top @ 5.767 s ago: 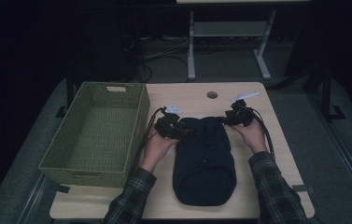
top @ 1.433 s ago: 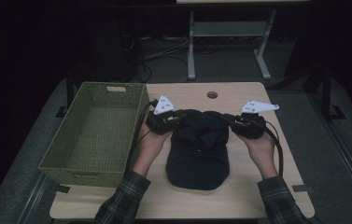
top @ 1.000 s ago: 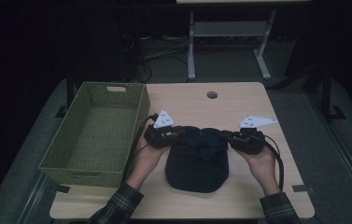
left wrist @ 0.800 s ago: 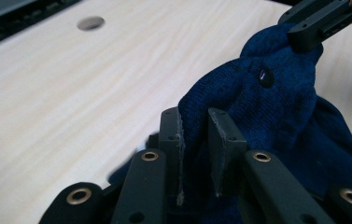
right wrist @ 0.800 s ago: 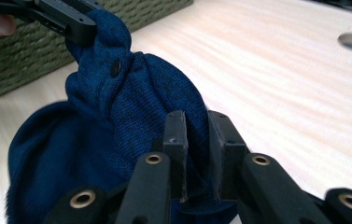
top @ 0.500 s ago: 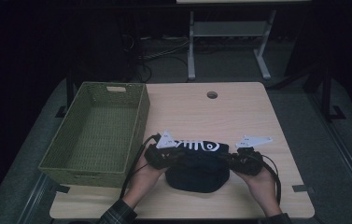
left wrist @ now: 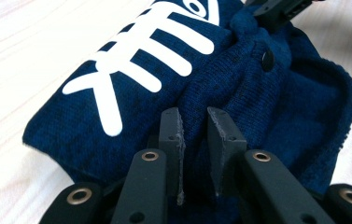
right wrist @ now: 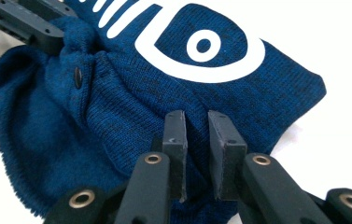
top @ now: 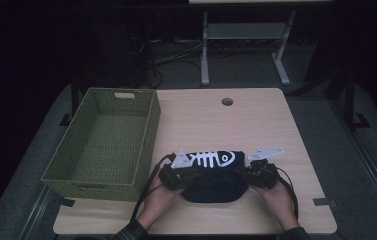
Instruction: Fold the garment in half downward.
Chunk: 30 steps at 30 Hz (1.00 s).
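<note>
A dark blue knitted sweater [top: 211, 181] lies folded near the table's front edge, with a white fish-skeleton print [top: 210, 159] facing up on its top fold. My left gripper [top: 177, 175] is at the sweater's left end and my right gripper [top: 257, 173] at its right end. In the left gripper view the jaws [left wrist: 194, 115] are nearly together, pinching a fold of the sweater [left wrist: 276, 107]. The right gripper view shows the same: my gripper [right wrist: 197, 116] is shut on the knit [right wrist: 113, 88]. A small dark button [right wrist: 77, 76] sits on the fabric.
A green woven basket [top: 94, 188] stands empty at the left side of the wooden table [top: 226, 125]. A round cable hole [top: 227, 101] is near the table's far edge. A white-legged table frame [top: 205, 55] stands on the floor beyond.
Both grippers have pulled the sweater's far end toward the front edge, folding it over itself. The fish print now faces up on the shorter bundle.
</note>
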Motion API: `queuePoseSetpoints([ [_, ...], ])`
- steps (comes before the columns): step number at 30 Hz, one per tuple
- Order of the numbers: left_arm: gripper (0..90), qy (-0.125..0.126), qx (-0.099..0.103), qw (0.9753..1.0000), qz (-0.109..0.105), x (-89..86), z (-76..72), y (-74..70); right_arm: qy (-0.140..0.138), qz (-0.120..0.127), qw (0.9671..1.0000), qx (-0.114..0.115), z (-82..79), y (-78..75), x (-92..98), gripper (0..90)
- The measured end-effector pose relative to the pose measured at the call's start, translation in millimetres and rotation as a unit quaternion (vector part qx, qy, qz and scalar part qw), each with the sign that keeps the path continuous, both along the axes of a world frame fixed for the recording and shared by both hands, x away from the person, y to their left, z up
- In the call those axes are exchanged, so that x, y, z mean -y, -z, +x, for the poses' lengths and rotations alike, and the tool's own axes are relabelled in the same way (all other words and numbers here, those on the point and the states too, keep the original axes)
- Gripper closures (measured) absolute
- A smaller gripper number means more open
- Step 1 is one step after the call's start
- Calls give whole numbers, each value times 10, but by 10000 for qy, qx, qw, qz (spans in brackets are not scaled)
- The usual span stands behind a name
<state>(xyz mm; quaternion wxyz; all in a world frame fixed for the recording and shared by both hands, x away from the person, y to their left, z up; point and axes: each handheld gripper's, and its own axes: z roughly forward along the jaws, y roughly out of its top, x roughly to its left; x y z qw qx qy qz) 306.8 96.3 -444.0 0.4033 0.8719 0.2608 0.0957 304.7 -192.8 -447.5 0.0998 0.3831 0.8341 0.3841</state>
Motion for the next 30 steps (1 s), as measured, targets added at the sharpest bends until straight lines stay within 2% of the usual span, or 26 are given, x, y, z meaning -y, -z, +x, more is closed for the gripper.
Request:
queuePoseSetpoints([
  [3, 760, -41, -46, 10000, -51, 6, 42, -11, -13, 112, 9999, -39, 99, 18, 47, 772],
  [5, 746, -15, -52, 10000, -39, -9, 41, -33, -46, 178, 9998, -57, 111, 24, 65, 748],
  [7, 721, 0, -83, 9999, -83, -29, 38, -71, -55, 213, 9997, -46, 98, 8, 77, 690],
  [10, 627, -3, -98, 9997, -224, -68, 15, -170, -42, 464, 9989, -52, 43, -82, 119, 564],
  [14, 533, -15, 84, 9989, -462, -128, -50, -369, -134, 760, 9967, 237, -41, -269, 174, 535],
  [17, 532, -34, 208, 9979, -618, -179, -59, -498, -188, 914, 9946, 451, -82, -400, 182, 540],
  [18, 537, -60, 275, 9975, -656, -202, -55, -548, -200, 931, 9941, 513, -87, -427, 181, 556],
  [20, 634, -38, 311, 9969, -725, -238, -30, -613, -253, 977, 9932, 583, -89, -487, 172, 611],
  [24, 849, -15, 175, 9970, -750, -224, 38, -626, -222, 833, 9945, 593, -26, -482, 152, 795],
  [27, 895, 42, 37, 9973, -729, -161, 53, -551, -221, 699, 9962, 470, 9, -398, 148, 866],
  [30, 895, 206, -109, 9973, -696, -65, 14, -458, -182, 625, 9973, 351, 6, -327, 167, 874],
])
